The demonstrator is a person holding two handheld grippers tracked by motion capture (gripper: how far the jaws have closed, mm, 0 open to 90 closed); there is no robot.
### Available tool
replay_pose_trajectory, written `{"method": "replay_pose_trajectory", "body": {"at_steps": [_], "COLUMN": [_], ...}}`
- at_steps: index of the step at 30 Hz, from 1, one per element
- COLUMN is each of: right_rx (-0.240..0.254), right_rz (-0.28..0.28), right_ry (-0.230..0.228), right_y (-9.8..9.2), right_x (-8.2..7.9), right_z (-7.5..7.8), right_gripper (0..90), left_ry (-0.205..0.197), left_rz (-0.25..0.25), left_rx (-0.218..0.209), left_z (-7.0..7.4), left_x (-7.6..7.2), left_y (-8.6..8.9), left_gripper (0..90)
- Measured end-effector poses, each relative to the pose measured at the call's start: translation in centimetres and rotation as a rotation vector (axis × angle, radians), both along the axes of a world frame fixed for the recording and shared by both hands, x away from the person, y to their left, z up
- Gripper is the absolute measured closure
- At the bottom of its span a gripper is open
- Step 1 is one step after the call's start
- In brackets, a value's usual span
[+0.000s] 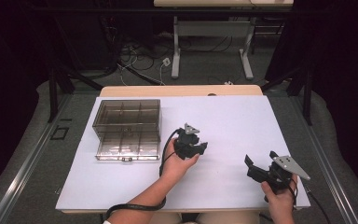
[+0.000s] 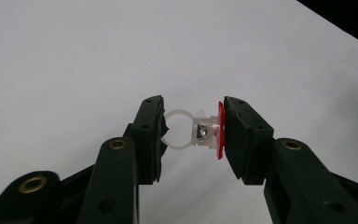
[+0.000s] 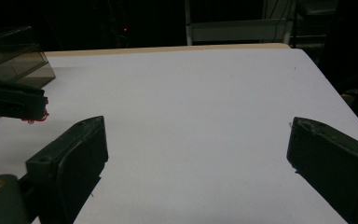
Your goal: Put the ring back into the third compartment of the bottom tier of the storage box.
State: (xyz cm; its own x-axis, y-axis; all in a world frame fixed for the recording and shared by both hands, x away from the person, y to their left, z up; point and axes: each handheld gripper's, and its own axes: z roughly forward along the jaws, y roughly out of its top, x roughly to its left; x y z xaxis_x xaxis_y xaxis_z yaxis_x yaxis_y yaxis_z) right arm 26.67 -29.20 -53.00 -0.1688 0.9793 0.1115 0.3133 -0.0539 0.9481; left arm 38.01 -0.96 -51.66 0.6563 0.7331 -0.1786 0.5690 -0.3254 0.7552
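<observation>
My left gripper (image 1: 200,147) hangs over the middle of the white table (image 1: 242,121), and its fingers (image 2: 149,130) are clamped on a small clear plastic ring (image 2: 179,129) with a red tab (image 2: 221,128) on one end. In the left gripper view the ring's hoop presses against one finger while the red tab sits flat against the other, and a little clear block with a shiny metal dot joins hoop and tab. The piece is lifted clear of the table, which runs bare and white behind it. I can read no writing, brand or label on the ring, on the tab or on my fingers.

My right gripper (image 1: 260,163) rests near the table's near right corner, well apart from the left one, its fingers (image 3: 74,158) spread wide with nothing between them. In the right gripper view the left gripper (image 3: 14,102) shows farther off with a speck of red at its tip.

A smoky clear compartment box (image 1: 128,128) lies open on the table's left side, its lid raised behind the tray. Any marking on it is too small to tell.
</observation>
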Motion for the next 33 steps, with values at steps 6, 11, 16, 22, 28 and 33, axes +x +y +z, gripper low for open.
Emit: {"method": "replay_pose_trajectory", "body": {"at_steps": [6,11,16,22,28,33], "right_rx": [-0.002,-0.003,0.000,-0.002,-0.008,-0.010], "right_rz": [0.002,0.002,0.002,0.005,0.006,0.008], "right_ry": [-0.005,0.000,0.002,0.000,0.005,0.003], "right_y": [0.0,0.0,0.1,0.1,0.1,0.2], "right_x": [0.0,-0.1,0.0,0.0,-0.1,-0.1], "right_z": [0.0,0.0,0.0,0.0,0.0,0.0], "right_gripper": [4.7,4.7,4.7,4.7,4.7,4.7], "left_ry": [-0.009,-0.003,-0.010,-0.019,-0.020,-0.020], "left_rz": [0.014,0.024,0.032,0.040,0.053,0.063], "left_rx": [-0.013,-0.024,-0.026,-0.031,-0.041,-0.046], "left_z": [0.5,0.9,1.4,1.6,1.9,2.0], "left_x": [0.0,-0.1,-0.2,-0.3,-0.4,-0.5], "left_y": [0.7,1.3,2.2,2.9,3.8,4.3], "left_gripper": [59.2,59.3,59.3,59.3,59.3,59.4]}}
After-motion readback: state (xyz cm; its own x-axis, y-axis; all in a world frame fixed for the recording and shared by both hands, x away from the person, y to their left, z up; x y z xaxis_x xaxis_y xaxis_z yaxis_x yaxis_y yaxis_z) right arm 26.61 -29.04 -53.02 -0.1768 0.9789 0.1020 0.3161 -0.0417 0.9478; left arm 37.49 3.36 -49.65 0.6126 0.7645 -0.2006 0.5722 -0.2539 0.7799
